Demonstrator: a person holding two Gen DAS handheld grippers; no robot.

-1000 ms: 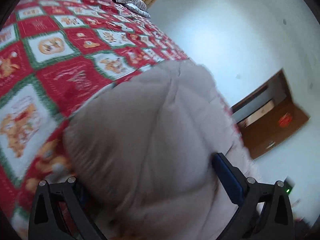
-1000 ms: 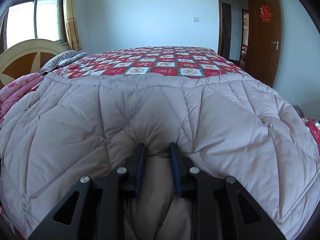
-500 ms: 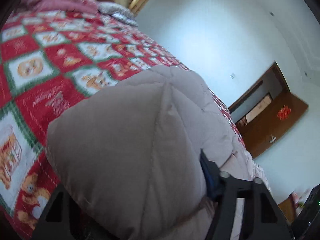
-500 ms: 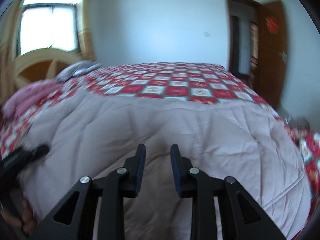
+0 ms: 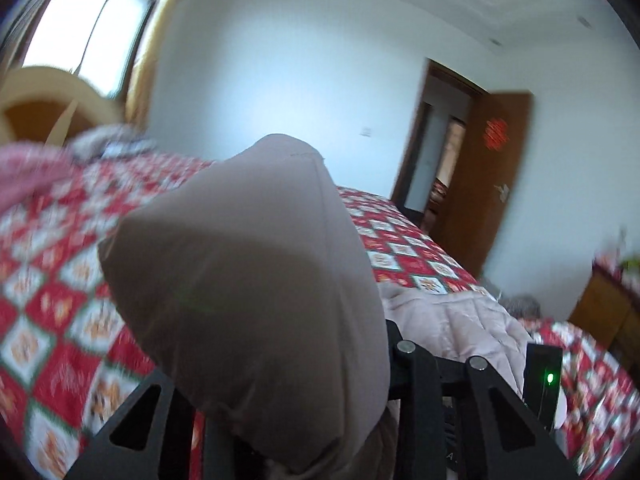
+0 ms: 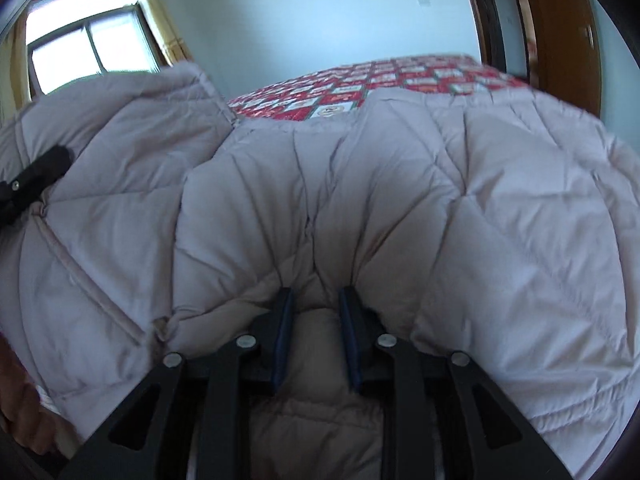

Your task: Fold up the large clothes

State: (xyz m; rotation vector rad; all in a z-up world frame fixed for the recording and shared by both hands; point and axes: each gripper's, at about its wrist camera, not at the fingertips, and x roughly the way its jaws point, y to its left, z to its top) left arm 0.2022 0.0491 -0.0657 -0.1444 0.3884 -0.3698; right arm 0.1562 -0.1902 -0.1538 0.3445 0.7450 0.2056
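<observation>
A large beige quilted down coat lies across the bed. My right gripper is shut on a bunched fold of its near edge. My left gripper is shut on another part of the coat and holds it lifted; the puffy fabric hides its fingertips. In the right wrist view the left gripper shows at the far left, holding the raised flap above the rest of the coat.
The bed carries a red, white and green patchwork cover. A pink blanket and a round wooden headboard are at the left, under a window. A brown door stands open at the right.
My left gripper has lifted its part of the coat up and swung it over toward the right. The right gripper keeps its grip and has tilted slightly.
</observation>
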